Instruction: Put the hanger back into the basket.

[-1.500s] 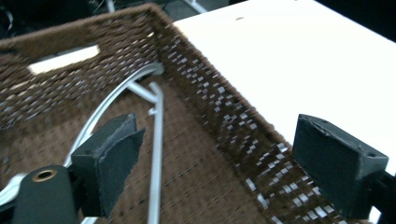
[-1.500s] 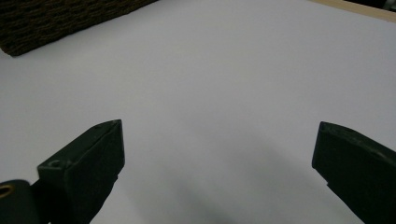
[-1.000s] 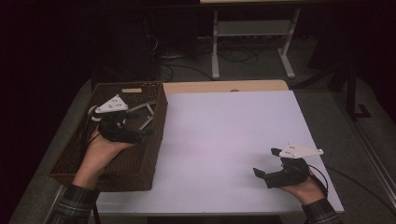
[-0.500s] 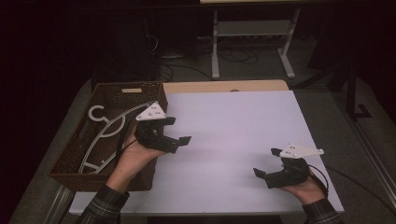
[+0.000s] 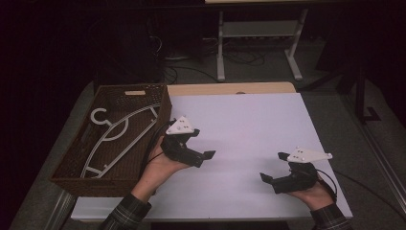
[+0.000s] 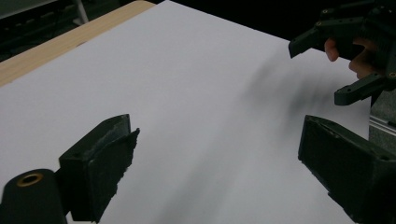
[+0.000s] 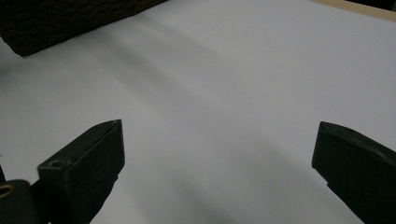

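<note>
A white clothes hanger lies inside a dark woven basket at the table's left. My left gripper hovers just right of the basket over the white tabletop, open, with nothing between its jaws. In the left gripper view, the left gripper has bare white surface between its jaws, and the right gripper appears farther off at the top right. My right gripper rests low near the front right of the table, open and holding nothing. The right gripper spans plain tabletop in its own view.
The basket's corner sits at the top left of the right gripper view. A wooden strip runs along the table's far edge. Beyond it stand a metal frame and cables on the dark floor.
My left gripper has left the basket, moving right and down over the white tabletop. The hanger stays in the basket. The right gripper has not moved.
</note>
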Demonstrator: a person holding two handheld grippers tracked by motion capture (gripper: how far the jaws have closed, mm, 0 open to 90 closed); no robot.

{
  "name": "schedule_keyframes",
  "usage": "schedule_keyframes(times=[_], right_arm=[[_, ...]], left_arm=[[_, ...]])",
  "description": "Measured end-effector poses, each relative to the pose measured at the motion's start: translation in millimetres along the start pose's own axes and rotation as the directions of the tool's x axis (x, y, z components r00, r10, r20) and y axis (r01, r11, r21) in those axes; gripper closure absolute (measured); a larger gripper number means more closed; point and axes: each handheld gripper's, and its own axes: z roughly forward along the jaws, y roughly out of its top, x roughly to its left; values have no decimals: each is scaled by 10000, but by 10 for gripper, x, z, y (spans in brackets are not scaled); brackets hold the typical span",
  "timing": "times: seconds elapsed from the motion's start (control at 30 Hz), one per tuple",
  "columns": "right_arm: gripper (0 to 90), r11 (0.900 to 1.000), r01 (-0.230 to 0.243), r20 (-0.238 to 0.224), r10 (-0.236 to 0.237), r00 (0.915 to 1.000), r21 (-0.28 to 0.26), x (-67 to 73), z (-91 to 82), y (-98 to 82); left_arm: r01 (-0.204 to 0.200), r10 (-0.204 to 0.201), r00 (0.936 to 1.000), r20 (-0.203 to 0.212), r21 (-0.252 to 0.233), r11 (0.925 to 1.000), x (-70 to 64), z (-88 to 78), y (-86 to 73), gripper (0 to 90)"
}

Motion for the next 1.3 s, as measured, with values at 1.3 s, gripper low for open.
schedule_keyframes(times=[1.3], right_arm=[[15,9999,-89,-102,90,9999,90,-82,46,-101]], left_arm=[[225,-230,9997,72,600,9979,26,318,-695,0]])
